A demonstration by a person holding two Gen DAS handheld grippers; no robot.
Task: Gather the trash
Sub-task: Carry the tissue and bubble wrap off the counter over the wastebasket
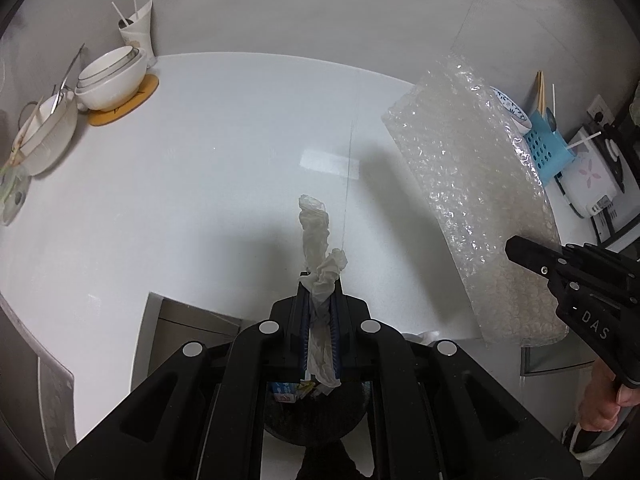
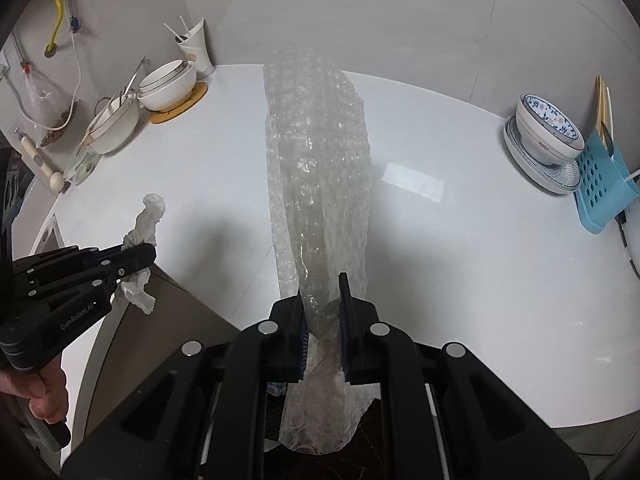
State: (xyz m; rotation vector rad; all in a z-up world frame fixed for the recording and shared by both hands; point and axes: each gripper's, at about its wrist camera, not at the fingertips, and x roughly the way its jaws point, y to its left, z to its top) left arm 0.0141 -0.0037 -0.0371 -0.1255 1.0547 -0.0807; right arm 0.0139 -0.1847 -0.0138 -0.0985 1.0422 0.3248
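Left tongs (image 1: 320,280) clamped on tissue (image 1: 318,236), right tongs (image 2: 323,300) on bubble wrap (image 2: 316,160): keep both squeezed until you're over the near bin (image 1: 316,412).

A blue-flowered white ceramic bowl (image 2: 548,128) is sitting far right beside a perforated light-blue plastic rack (image 2: 604,184); a plain glossy white desk (image 2: 440,240) is carrying both.

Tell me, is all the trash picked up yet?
Almost. Done: the middle of the white table shows no loose trash. In hand: the left gripper has its jaws shut on a crumpled tissue, and the right gripper has its jaws shut on a sheet of bubble wrap. Left: both pieces hang above a dark bin below and are not yet dropped in. The bowls aren't trash.
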